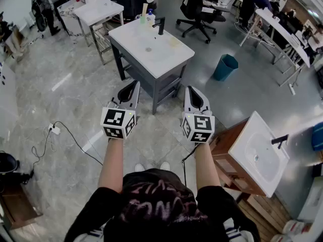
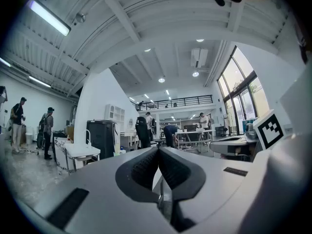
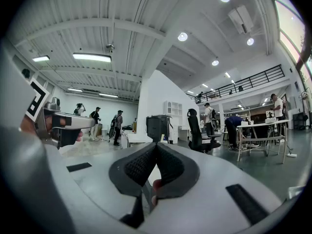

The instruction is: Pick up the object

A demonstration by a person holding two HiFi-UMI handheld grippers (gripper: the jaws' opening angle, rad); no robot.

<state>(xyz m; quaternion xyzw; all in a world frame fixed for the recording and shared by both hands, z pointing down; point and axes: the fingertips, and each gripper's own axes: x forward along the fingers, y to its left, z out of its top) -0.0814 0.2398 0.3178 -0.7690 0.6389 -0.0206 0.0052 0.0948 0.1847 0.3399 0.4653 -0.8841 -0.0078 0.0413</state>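
Note:
I stand before a white washbasin cabinet (image 1: 132, 37) with a black tap (image 1: 161, 25). On its top lie a pale yellow object (image 1: 174, 42) and, at the far edge, a small bottle (image 1: 150, 17). My left gripper (image 1: 134, 83) and right gripper (image 1: 191, 89) are held side by side in the air in front of the cabinet, short of its near corner. Both are shut with nothing between the jaws. In the left gripper view the pads (image 2: 146, 167) meet at the tip, and the same holds for the pads (image 3: 141, 165) in the right gripper view. Both gripper views look level across the room.
A teal bin (image 1: 225, 67) stands right of the cabinet. A second basin on a wooden cabinet (image 1: 257, 153) is close at my right. A white table (image 1: 98, 11) and an office chair (image 1: 199, 9) stand behind. A cable with a power strip (image 1: 54, 130) lies on the floor at left. People stand far off.

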